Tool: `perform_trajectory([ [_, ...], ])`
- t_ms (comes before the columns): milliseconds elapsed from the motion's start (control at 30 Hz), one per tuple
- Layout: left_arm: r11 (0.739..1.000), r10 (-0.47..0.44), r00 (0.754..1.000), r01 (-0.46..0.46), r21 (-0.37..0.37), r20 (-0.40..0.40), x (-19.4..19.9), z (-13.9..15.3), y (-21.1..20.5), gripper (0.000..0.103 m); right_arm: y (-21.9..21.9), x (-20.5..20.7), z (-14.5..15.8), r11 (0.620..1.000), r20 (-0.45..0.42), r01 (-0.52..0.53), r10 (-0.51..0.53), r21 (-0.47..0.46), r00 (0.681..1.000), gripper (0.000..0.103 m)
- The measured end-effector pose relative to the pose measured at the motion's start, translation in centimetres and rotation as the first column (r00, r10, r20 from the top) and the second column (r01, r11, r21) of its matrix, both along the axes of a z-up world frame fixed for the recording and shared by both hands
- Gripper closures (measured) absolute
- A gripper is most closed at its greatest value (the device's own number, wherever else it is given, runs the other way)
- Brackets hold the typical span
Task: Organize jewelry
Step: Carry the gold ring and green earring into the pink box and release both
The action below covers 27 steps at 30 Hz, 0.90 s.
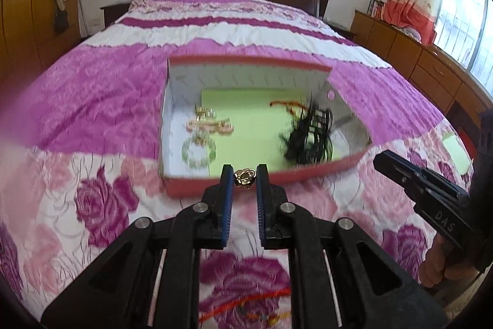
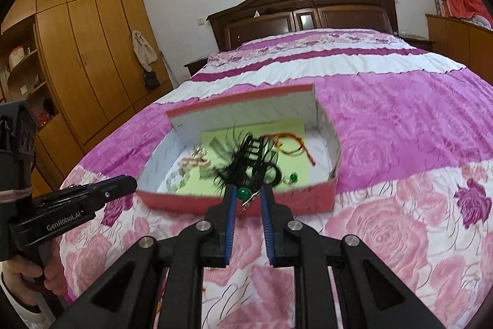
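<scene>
Box contents [image 1: 203, 128] are motion-blurred; red cord [image 1: 246, 302] lies half hidden behind the fingers.

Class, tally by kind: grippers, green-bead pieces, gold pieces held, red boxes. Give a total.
Grippers: 2, left gripper, right gripper
Green-bead pieces: 2, held one, boxed one
Gold piece, held: 1
Red box: 1
Total: 6

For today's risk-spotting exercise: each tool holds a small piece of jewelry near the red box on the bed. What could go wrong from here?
1. The gold piece sits at the left tool's very tips; it may slip onto the patterned bedspread.
2. The green bead earring in the right tool could snag the black feathered piece inside the red box.
</scene>
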State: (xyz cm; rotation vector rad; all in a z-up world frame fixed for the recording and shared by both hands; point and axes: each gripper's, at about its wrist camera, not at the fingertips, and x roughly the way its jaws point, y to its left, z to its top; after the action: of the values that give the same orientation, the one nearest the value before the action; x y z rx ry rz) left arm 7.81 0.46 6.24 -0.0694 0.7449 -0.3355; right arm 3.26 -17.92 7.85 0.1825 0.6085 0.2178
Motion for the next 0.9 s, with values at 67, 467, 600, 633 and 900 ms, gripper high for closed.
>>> perform_trajectory([
  [67, 1.0, 0.001, 1.0, -0.001, 0.0, 0.018, 0.5, 0.3, -0.1, 0.097, -0.2, 0.6, 0.4, 1.0, 0.011, 0.01, -0.01, -0.003, 1.0, 0.085],
  [467, 0.999, 0.024, 0.996, -0.026, 0.024, 0.081, 4.6, 0.7, -1.2, 0.097, -0.5, 5.2, 0.6, 0.998, 0.041, 0.036, -0.034, -0.05, 0.999, 0.085],
  [600, 0.999, 0.028, 0.998, -0.03, 0.031, 0.06, 6.1, -0.5, -1.6, 0.097, -0.4, 6.9, -0.5, 0.996, 0.011, 0.039, -0.038, -0.075, 0.999, 0.085],
  [633, 0.999, 0.029, 0.999, -0.03, 0.032, 0.046, 6.4, -0.9, -1.6, 0.097, -0.3, 7.1, -0.8, 0.996, 0.003, 0.04, -0.04, -0.08, 0.999, 0.085],
  [900, 0.998, 0.024, 0.998, -0.021, 0.057, -0.055, 8.6, -4.2, -2.4, 0.097, -0.4, 9.3, -3.7, 0.992, -0.09, 0.043, -0.054, -0.119, 0.994, 0.085],
])
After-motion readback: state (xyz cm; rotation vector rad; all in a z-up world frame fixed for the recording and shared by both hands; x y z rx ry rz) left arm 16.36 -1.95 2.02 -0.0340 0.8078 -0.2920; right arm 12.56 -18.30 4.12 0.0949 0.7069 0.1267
